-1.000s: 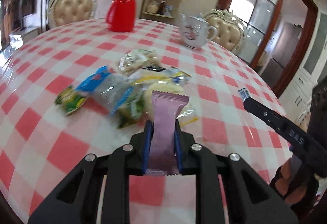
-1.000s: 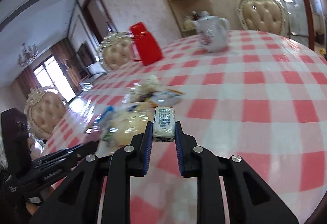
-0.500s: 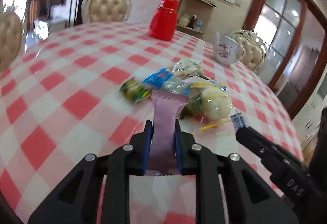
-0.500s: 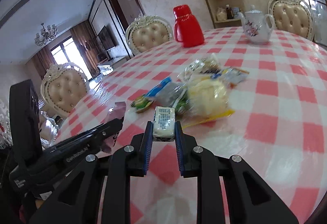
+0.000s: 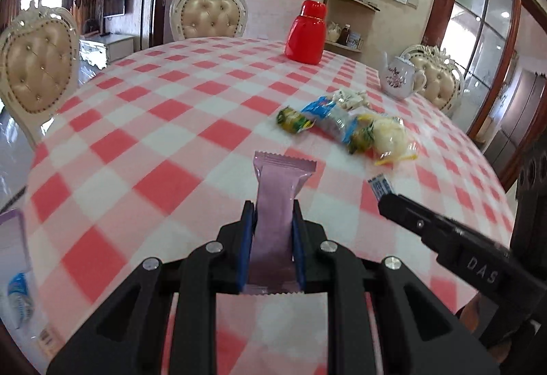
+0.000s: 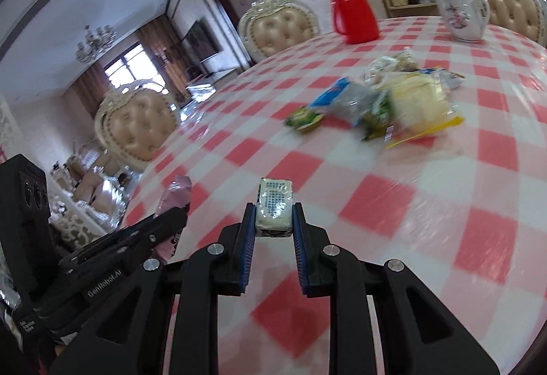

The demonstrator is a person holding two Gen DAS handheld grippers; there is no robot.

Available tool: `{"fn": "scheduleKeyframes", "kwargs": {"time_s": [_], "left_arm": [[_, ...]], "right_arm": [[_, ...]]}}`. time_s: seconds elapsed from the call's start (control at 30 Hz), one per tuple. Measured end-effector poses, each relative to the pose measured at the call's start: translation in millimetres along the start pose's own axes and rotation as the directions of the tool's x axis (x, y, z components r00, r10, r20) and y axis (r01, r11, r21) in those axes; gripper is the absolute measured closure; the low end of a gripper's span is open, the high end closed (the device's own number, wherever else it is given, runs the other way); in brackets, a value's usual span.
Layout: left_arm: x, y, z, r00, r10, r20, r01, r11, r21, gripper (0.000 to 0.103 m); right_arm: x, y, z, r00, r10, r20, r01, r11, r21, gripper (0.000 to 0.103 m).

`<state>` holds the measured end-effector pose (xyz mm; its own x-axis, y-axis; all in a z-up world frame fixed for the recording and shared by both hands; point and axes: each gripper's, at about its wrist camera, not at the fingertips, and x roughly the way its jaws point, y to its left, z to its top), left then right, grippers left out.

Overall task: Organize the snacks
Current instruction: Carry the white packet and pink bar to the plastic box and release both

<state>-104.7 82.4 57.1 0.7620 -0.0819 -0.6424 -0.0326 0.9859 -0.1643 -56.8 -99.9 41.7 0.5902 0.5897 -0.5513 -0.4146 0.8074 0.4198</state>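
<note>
A round table (image 5: 177, 135) in a red-and-white checked cloth is filling both views, with cream tufted chairs (image 5: 208, 16) standing around it, a red jug (image 5: 306, 33) and a white teapot (image 5: 400, 81) sitting at its far side and a corner shelf (image 5: 348, 19) hanging on the wall behind. A heap of snack packets (image 5: 345, 127) is lying on the cloth ahead of both tools. Only the right view is showing the chandelier (image 6: 94, 41) and bright window (the left one is catching the glass doors instead). The left gripper (image 5: 271, 214) is clamping a pink wrapped bar (image 5: 278, 200) standing upright between its pads; the right gripper (image 6: 273, 216) is pinching a small white printed packet (image 6: 275, 205), both held above the cloth, short of the heap
</note>
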Motion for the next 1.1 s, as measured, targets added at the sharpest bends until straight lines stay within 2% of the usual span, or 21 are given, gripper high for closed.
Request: {"fn": "scheduleKeyframes", "kwargs": {"time_s": [0.2,0.43,0.77,0.93,1.1], "left_arm": [[-30,24,-30,0.999,0.052,-0.018,-0.051,0.998,0.036,0.082],[-65,71,-53,0.995,0.103,-0.006,-0.103,0.995,0.007,0.082],[-94,140,-70,0.989,0.150,-0.013,-0.151,0.986,-0.076,0.082],[-102,163,-74,0.982,0.188,-0.021,-0.189,0.978,-0.090,0.082],[-106,188,-80,0.972,0.231,-0.042,-0.234,0.968,-0.093,0.082]], "right_arm": [[-1,43,-22,0.999,0.030,-0.037,-0.033,0.996,-0.081,0.082],[3,95,-47,0.995,0.050,-0.092,-0.067,0.978,-0.198,0.082],[19,174,-82,0.982,0.094,-0.161,-0.146,0.925,-0.350,0.082],[31,199,-95,0.972,0.111,-0.206,-0.185,0.904,-0.386,0.082],[38,230,-114,0.956,0.138,-0.257,-0.243,0.865,-0.440,0.082]]}}
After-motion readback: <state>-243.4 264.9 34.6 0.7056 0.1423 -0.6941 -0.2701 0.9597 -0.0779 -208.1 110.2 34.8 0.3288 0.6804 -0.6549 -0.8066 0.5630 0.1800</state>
